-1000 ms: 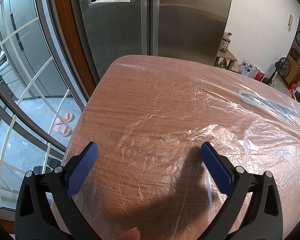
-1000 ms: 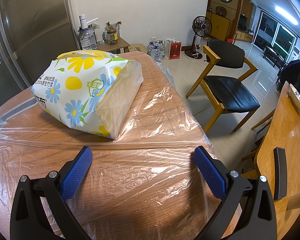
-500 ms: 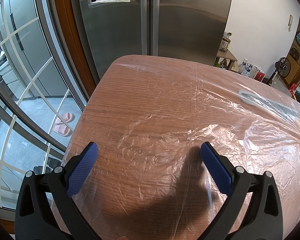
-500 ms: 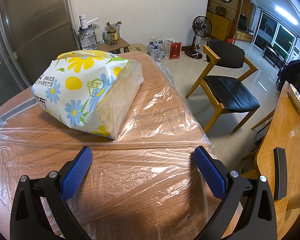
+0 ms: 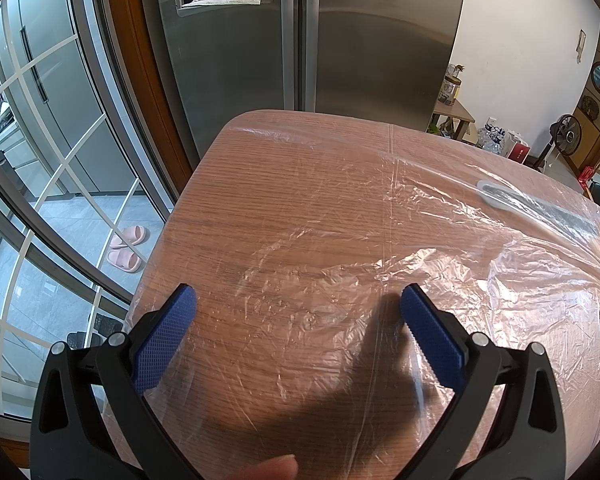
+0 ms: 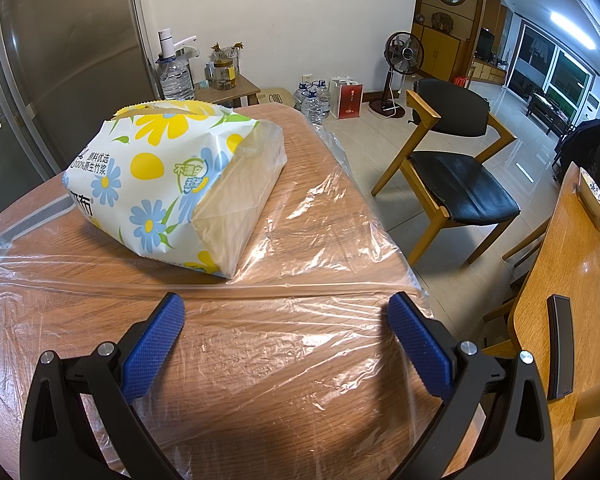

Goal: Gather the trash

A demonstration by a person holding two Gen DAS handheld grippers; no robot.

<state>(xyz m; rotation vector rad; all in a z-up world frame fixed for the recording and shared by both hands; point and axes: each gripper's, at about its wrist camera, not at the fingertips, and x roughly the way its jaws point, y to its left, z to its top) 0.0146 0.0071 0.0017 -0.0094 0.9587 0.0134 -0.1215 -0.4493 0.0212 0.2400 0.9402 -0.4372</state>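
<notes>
Plainly, tissue pack [image 6: 172, 184] reads "100%原生竹浆".

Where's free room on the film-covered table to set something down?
Free: the stretch from the left gripper to the fridge-side edge of the table; also between the right gripper and the tissue pack. Crowded: the pack's corner.

Quick tally: one wood-grain table under clear plastic film [image 6: 260, 360], one flowery white-and-yellow tissue pack [image 6: 160, 184], one stainless double-door fridge [image 5: 300, 48], two pink slippers [image 5: 126, 248], one black-seated wooden chair [image 6: 456, 176], one standing fan [image 6: 403, 56], and one big water jug with a pump [image 6: 175, 72].
</notes>
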